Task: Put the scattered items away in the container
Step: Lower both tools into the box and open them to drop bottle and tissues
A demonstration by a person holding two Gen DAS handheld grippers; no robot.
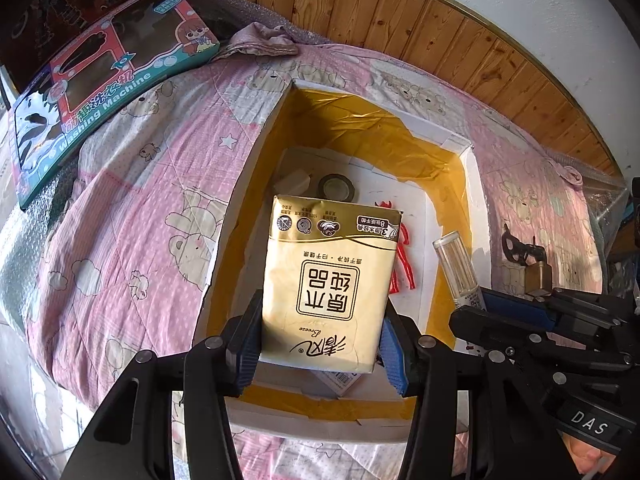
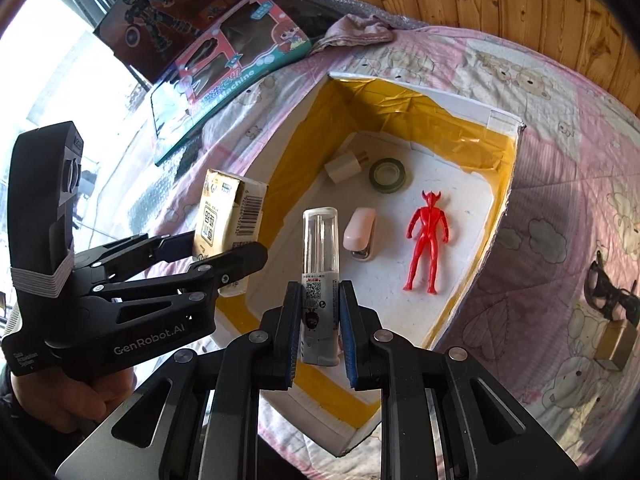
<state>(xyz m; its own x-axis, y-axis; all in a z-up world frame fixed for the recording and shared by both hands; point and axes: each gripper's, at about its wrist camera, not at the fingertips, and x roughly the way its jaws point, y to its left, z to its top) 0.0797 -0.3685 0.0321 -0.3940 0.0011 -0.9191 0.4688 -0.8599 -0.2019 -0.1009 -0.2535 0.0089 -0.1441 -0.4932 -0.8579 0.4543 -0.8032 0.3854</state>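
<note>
Gripping tissue pack (image 1: 328,280) over box rim (image 1: 256,168), left jaws clamped, right jaws pinching tube (image 2: 319,280).

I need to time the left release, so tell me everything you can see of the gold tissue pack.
The gold plastic-wrapped tissue pack is a soft rectangular packet, glossy, with dark Chinese lettering in a boxed label, a row of small round icons near its far end, and a barcode on one narrow side. Its wrapper looks slightly creased. The left tongs are shut on its near end, one blue pad on each long edge. It hangs above the white, yellow-lined box, by the near-left wall, touching nothing else visible.
</note>
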